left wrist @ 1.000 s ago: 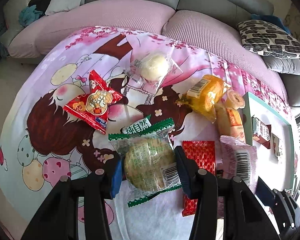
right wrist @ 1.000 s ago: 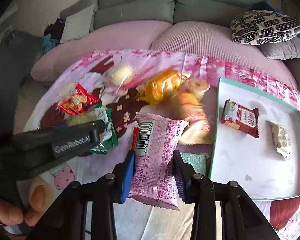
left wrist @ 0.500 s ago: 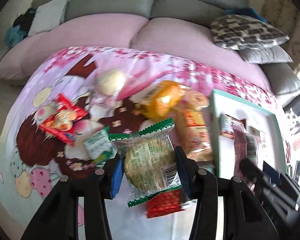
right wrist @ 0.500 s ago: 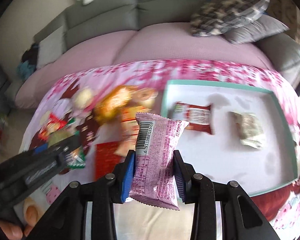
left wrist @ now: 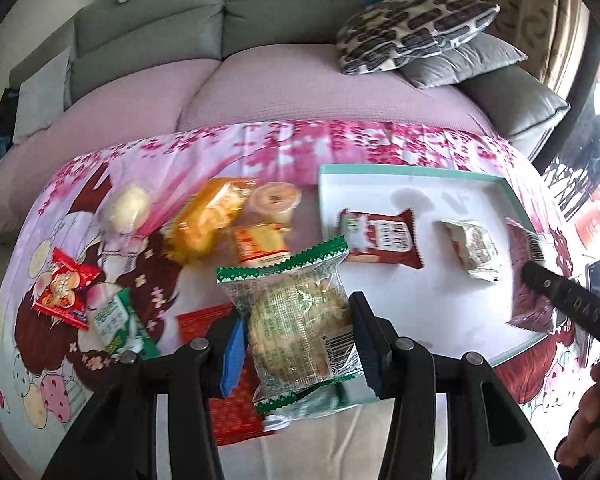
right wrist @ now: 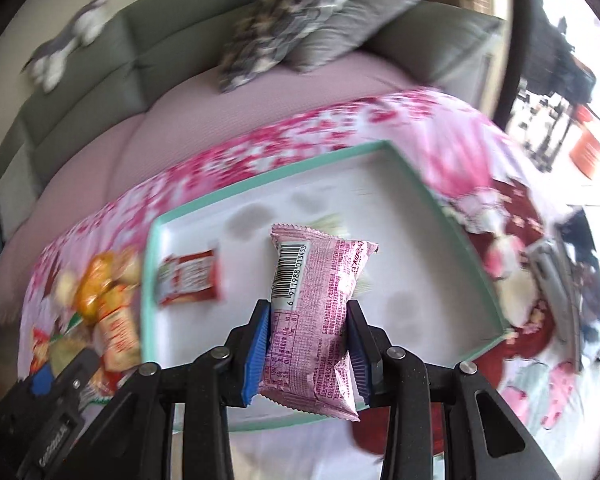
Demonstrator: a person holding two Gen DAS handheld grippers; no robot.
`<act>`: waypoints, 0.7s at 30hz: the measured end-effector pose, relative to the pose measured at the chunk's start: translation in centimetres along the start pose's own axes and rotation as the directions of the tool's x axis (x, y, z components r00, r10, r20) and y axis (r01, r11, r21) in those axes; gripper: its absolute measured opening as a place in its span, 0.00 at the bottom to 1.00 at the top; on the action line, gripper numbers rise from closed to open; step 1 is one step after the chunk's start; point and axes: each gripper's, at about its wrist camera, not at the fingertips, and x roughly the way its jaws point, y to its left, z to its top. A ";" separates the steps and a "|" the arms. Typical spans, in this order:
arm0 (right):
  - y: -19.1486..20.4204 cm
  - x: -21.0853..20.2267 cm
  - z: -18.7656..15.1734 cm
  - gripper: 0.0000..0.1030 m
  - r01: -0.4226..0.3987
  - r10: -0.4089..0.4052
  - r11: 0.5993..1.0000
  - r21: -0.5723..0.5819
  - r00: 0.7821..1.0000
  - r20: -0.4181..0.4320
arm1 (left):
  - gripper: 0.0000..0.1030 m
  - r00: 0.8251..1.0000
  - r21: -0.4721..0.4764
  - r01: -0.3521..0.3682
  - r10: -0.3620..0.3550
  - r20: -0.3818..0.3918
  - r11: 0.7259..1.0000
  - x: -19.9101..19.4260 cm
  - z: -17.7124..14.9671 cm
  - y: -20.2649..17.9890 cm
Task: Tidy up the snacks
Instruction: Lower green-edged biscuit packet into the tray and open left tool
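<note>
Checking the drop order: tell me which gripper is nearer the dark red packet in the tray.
Left. The left gripper with its green-edged packet is beside the dark red packet; the right gripper sits further right across the tray.

Daylight floods in from the window at the right, blown out to white in both views. The tray floor is bright with soft grey patches. The right wrist view is heavily motion-blurred except the gripped pink packet. Fisheye bending curves the sofa, and corners vignette to black.
</note>
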 end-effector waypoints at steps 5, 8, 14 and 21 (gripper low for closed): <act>-3.9 0.2 0.5 0.38 0.042 -0.042 0.995 0.095 0.999 -0.004 | 0.48 1.000 0.054 0.022 -0.023 0.012 0.998 0.5 0.1 -2.8; -5.0 0.8 0.7 0.38 0.046 -0.044 0.990 0.135 0.999 -0.018 | 0.48 0.999 0.092 0.046 -0.048 0.022 0.995 0.6 0.1 -4.2; -5.8 1.4 0.6 0.38 0.049 -0.044 0.986 0.160 0.998 -0.035 | 0.48 0.996 0.137 0.066 -0.073 0.044 0.988 1.2 0.2 -6.1; -5.9 1.6 0.4 0.39 0.037 -0.030 0.986 0.163 0.999 -0.041 | 0.48 0.993 0.148 0.097 -0.106 0.059 0.984 2.0 0.1 -6.8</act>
